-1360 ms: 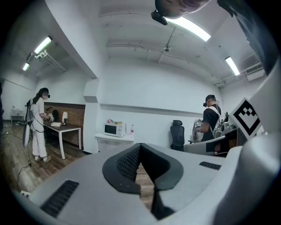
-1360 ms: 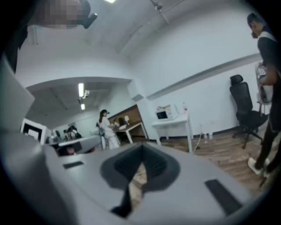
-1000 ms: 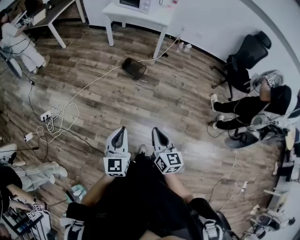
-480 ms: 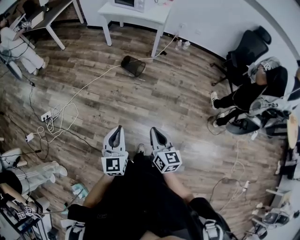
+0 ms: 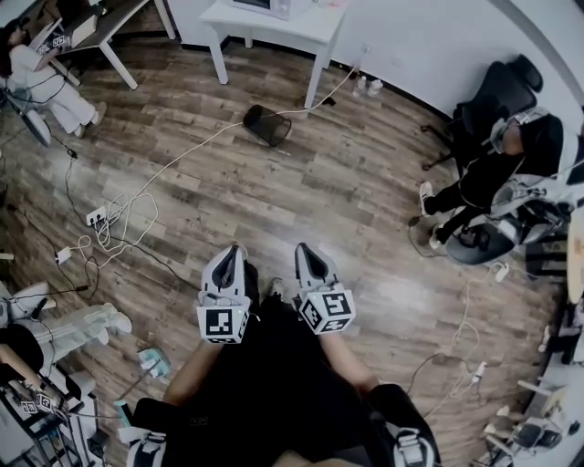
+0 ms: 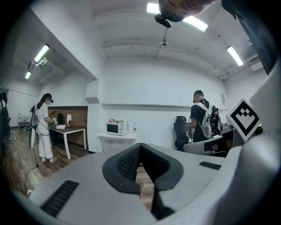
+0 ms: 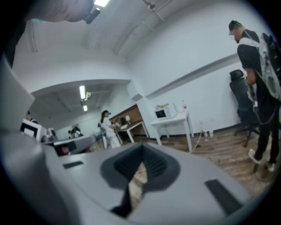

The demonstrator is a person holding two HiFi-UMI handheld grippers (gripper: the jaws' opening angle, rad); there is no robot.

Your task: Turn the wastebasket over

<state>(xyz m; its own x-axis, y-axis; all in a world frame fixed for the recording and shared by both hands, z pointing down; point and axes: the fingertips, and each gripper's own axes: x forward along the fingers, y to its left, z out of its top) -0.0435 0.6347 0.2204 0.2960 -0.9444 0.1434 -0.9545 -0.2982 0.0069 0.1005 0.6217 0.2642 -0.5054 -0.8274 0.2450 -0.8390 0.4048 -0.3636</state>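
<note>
Since a second before, the person in dark clothes (image 5: 479, 182) at the right had shifted up the frame; both grippers held the same low-centre spot. Wood floor (image 5: 347, 191) wide, white table (image 5: 306, 25) at the far wall. Black wastebasket (image 5: 268, 125) apparently lay on its side on the floor near the table, beside a white cable (image 5: 182, 160), well apart from both grippers. Left gripper (image 5: 234, 250): jaws closed tip to tip, empty. Right gripper (image 5: 304, 250): likewise closed, empty.
</note>
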